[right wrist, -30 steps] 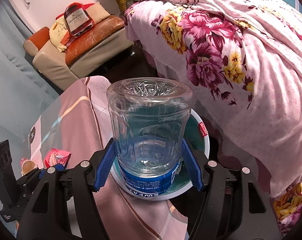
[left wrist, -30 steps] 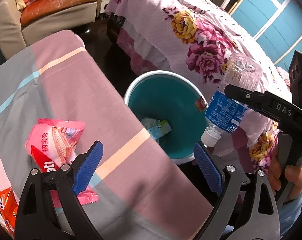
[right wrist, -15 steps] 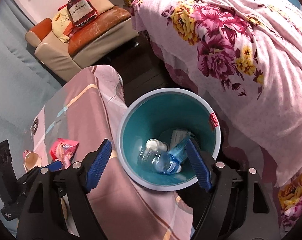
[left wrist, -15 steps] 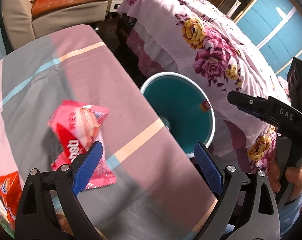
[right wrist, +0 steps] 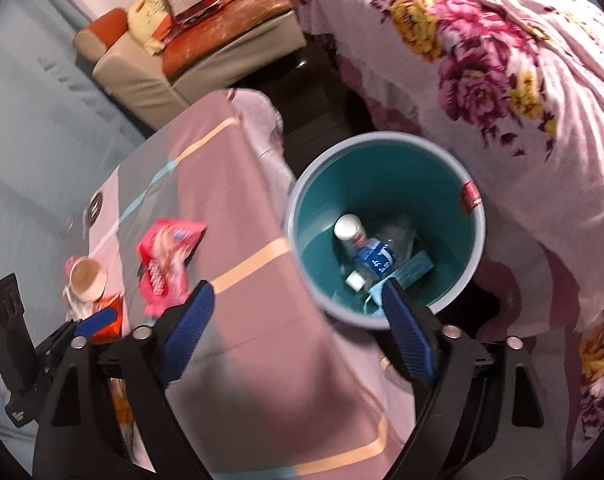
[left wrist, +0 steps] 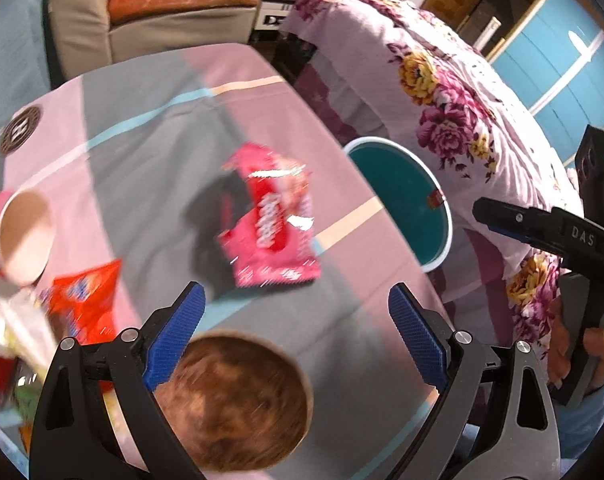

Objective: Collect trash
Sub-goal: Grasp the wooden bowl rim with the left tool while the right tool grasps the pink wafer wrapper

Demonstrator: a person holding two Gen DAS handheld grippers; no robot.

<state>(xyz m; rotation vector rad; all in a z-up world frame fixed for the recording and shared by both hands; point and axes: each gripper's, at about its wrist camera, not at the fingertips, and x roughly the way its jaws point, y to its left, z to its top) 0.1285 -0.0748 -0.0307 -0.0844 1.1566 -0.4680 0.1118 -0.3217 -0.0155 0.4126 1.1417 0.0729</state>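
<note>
Right gripper (right wrist: 298, 328) fingers opening, empty; left gripper (left wrist: 294, 340) wide, empty. Plastic bottle (right wrist: 372, 258) lies inside bin (right wrist: 476, 264). Pink wrapper (left wrist: 272, 220) remains on bench (left wrist: 150, 184); risk: slick film slipping from fingers, nearby cup (left wrist: 24, 236) knocked

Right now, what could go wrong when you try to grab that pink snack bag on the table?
1. The pink snack bag lies flat and crinkly; the left gripper, jaws open and empty, may slip off it or pinch the tablecloth.
2. A wooden bowl and a pink cup sit close by; a sweeping reach could knock them.
3. The bin stands off the table's edge, so a bag dropped early may miss.
</note>
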